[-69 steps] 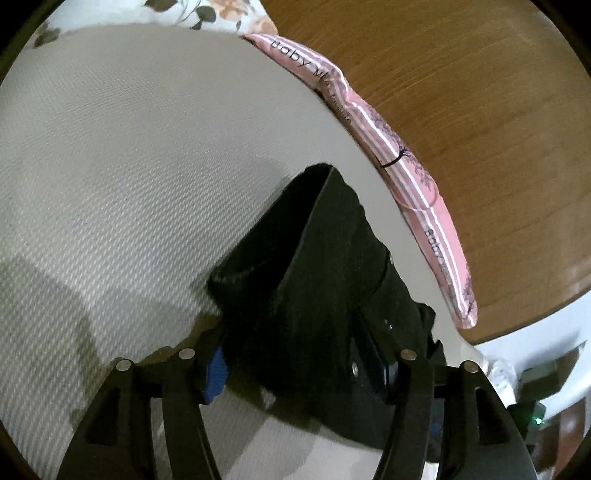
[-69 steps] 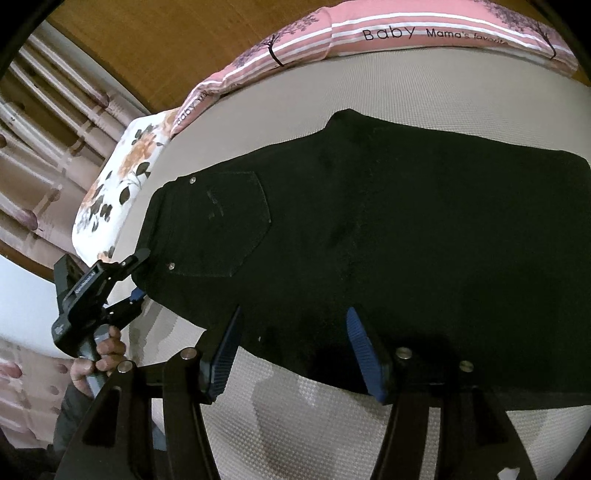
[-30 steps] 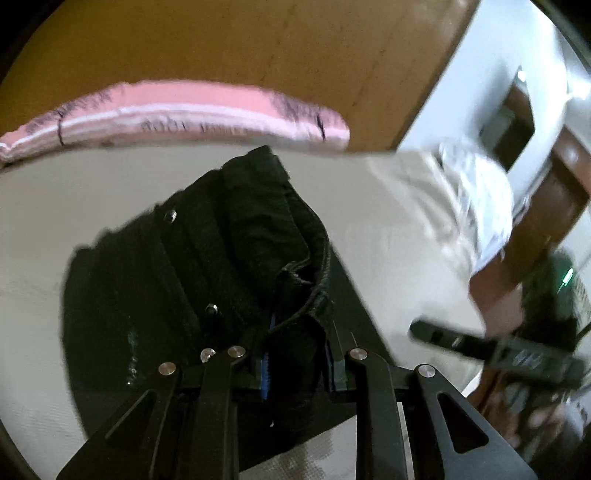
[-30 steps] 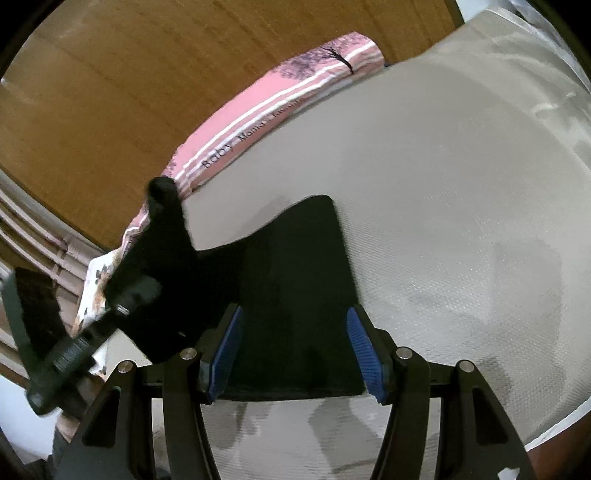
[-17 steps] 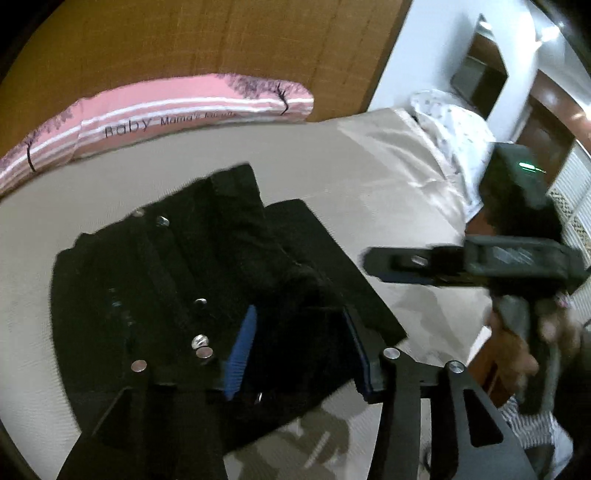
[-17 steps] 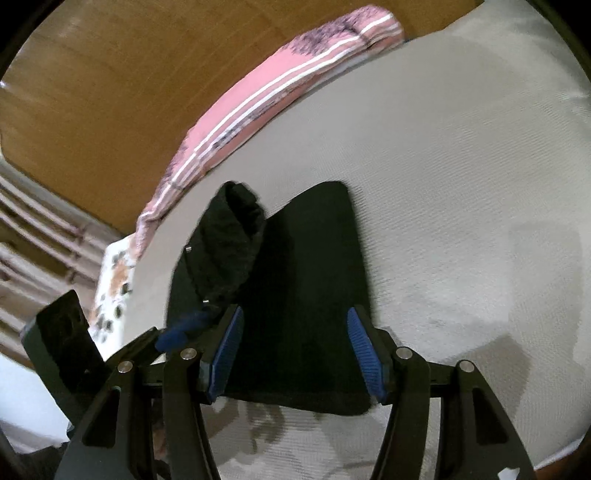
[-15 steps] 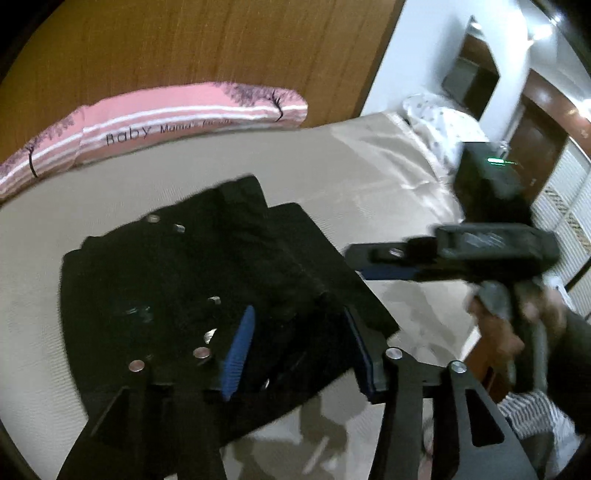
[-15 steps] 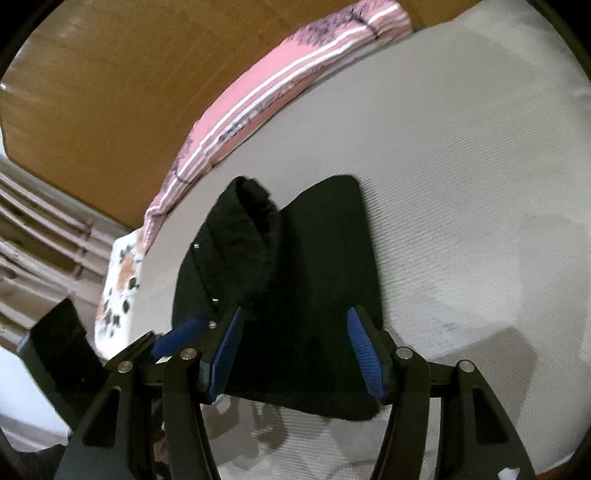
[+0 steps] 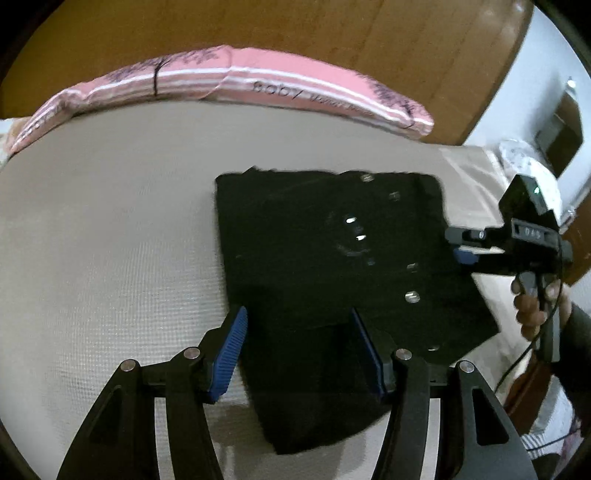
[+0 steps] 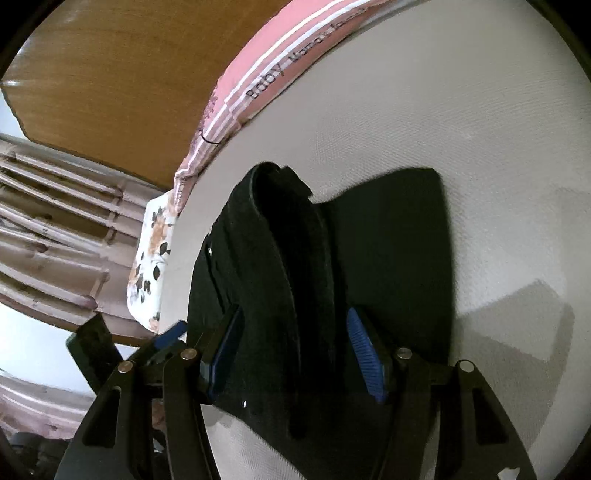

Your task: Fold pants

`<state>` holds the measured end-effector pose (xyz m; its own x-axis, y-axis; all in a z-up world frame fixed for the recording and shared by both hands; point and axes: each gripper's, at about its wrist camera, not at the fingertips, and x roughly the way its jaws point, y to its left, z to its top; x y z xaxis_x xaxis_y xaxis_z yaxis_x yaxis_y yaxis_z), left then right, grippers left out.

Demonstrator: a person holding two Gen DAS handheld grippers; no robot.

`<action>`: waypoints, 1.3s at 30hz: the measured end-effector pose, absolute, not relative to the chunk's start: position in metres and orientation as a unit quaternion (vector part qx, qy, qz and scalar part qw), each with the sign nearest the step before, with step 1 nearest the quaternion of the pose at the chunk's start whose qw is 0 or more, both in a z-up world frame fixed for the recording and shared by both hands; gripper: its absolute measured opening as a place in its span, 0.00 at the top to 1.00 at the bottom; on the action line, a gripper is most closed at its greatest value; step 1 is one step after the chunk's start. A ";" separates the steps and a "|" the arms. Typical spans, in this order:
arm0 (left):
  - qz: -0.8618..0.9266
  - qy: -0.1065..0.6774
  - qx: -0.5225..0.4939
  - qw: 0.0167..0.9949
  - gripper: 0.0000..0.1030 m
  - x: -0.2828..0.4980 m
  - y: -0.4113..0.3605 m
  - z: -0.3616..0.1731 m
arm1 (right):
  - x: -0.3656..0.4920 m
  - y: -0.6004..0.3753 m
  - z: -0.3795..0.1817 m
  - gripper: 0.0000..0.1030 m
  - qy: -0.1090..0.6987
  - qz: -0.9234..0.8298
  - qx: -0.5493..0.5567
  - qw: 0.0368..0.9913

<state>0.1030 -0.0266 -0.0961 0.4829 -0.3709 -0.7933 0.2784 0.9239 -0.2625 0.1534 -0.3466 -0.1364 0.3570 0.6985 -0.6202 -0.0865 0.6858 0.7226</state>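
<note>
The black pants (image 9: 332, 258) lie folded into a compact rectangle on the beige bed, with metal rivets showing on top. My left gripper (image 9: 299, 347) is open and empty, its blue pads either side of the near edge of the pants. My right gripper (image 9: 458, 247) shows at the pants' right edge in the left wrist view. In the right wrist view my right gripper (image 10: 291, 347) is open over the pants (image 10: 325, 258), whose top layer bulges up in a thick fold. The left gripper's blue tip (image 10: 170, 334) peeks in at the left there.
A pink striped pillow (image 9: 229, 79) lies along the wooden headboard (image 9: 295, 33) behind the pants. A floral pillow (image 10: 151, 258) and curtains (image 10: 55, 229) are at the bed's left end. The bed's right edge (image 9: 491, 166) drops off near a dark wooden door.
The left gripper let go of the waistband after carrying it over the legs. The pants now lie folded and both grippers have drawn back, open, around the stack.
</note>
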 end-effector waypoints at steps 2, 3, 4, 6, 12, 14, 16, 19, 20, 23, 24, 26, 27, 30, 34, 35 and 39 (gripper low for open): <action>-0.187 0.477 -0.050 0.857 0.44 0.104 -0.026 -0.104 | 0.161 -0.343 -0.140 0.53 0.505 0.259 0.299 0.768; -0.186 0.479 -0.053 0.856 0.43 0.104 -0.025 -0.107 | 0.164 -0.340 -0.142 0.56 0.502 0.262 0.298 0.768; -0.185 0.482 -0.054 0.855 0.43 0.104 -0.025 -0.110 | 0.166 -0.340 -0.142 0.58 0.501 0.265 0.298 0.768; -0.184 0.484 -0.057 0.854 0.42 0.104 -0.025 -0.112 | 0.167 -0.336 -0.143 0.64 0.502 0.268 0.302 0.765; -0.179 0.479 -0.063 0.857 0.42 0.108 -0.027 -0.106 | 0.149 -0.320 -0.106 0.89 0.483 0.234 0.290 0.792; -0.175 0.470 -0.064 0.863 0.42 0.109 -0.025 -0.097 | 0.140 -0.318 -0.086 0.90 0.475 0.227 0.279 0.803; -0.179 0.455 -0.067 0.870 0.42 0.109 -0.025 -0.086 | 0.129 -0.320 -0.063 0.91 0.453 0.224 0.278 0.817; -0.191 0.438 -0.065 0.876 0.42 0.108 -0.031 -0.072 | 0.115 -0.335 -0.048 0.91 0.438 0.204 0.277 0.831; -0.198 0.436 -0.063 0.876 0.42 0.109 -0.034 -0.070 | 0.111 -0.341 -0.049 0.91 0.437 0.191 0.278 0.834; -0.208 0.431 -0.054 0.877 0.42 0.109 -0.043 -0.068 | 0.103 -0.369 -0.070 0.91 0.452 0.137 0.283 0.835; -0.210 0.433 -0.051 0.875 0.42 0.109 -0.046 -0.069 | 0.102 -0.375 -0.079 0.91 0.463 0.121 0.276 0.833; -0.212 0.437 -0.047 0.873 0.42 0.110 -0.052 -0.073 | 0.101 -0.383 -0.102 0.91 0.484 0.093 0.266 0.828; -0.215 0.440 -0.041 0.871 0.42 0.110 -0.057 -0.076 | 0.100 -0.387 -0.111 0.88 0.486 0.088 0.271 0.826; -0.212 0.453 -0.009 0.866 0.42 0.112 -0.067 -0.087 | 0.095 -0.390 -0.113 0.66 0.486 0.061 0.267 0.830; -0.197 0.478 0.024 0.856 0.42 0.112 -0.073 -0.111 | 0.081 -0.384 -0.108 0.55 0.492 0.053 0.236 0.836; -0.197 0.479 0.029 0.855 0.42 0.110 -0.074 -0.116 | 0.077 -0.382 -0.109 0.53 0.495 0.050 0.232 0.836; -0.200 0.479 0.021 0.854 0.41 0.107 -0.069 -0.123 | 0.054 -0.384 -0.126 0.47 0.502 0.050 0.238 0.830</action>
<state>0.1068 -0.0686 -0.1232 0.4609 -0.3213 -0.8273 0.3609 0.9195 -0.1560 0.0540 -0.3843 -0.1259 0.4909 0.3222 -0.8094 0.1547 0.8821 0.4450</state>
